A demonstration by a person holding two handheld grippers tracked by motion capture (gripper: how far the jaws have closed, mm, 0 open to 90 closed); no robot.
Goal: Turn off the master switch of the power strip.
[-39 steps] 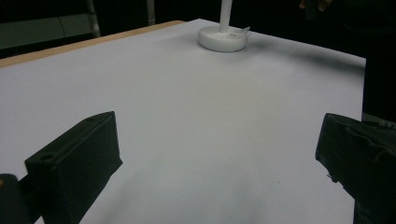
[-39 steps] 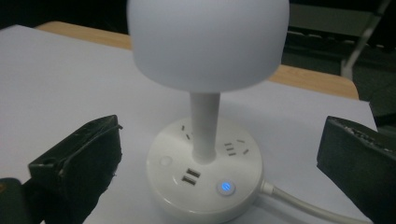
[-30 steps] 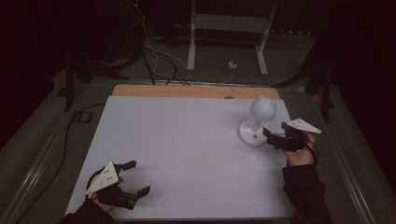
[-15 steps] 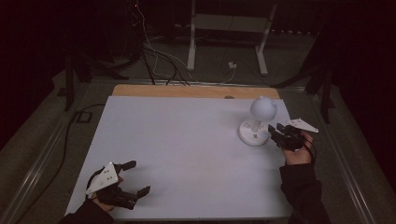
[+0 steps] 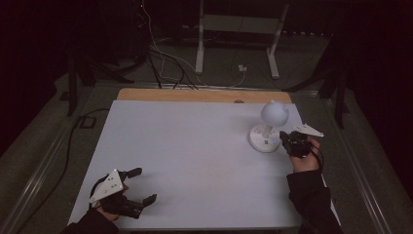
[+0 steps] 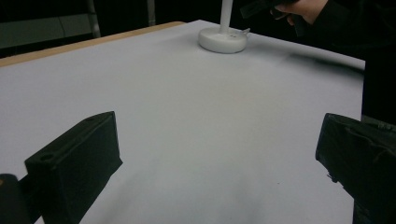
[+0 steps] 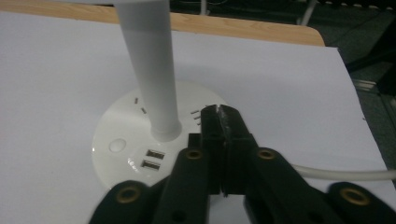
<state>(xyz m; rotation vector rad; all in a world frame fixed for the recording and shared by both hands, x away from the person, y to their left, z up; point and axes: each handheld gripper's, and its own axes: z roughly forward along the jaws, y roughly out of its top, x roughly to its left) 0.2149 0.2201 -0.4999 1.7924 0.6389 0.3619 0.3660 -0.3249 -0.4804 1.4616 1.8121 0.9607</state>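
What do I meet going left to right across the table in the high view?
Left hand-held gripper, jaws open, at the near left corner → bare white tabletop → white lamp on its round base → right hand-held gripper, jaws shut, at the base's right edge.

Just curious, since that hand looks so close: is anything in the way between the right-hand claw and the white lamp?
Nothing visible. The right gripper, jaws shut, sits right over the lamp base's edge, with only bare table around it.

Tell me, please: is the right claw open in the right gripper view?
No. The right claw is shut, its two jaws pressed together above the desk lamp base, holding nothing.
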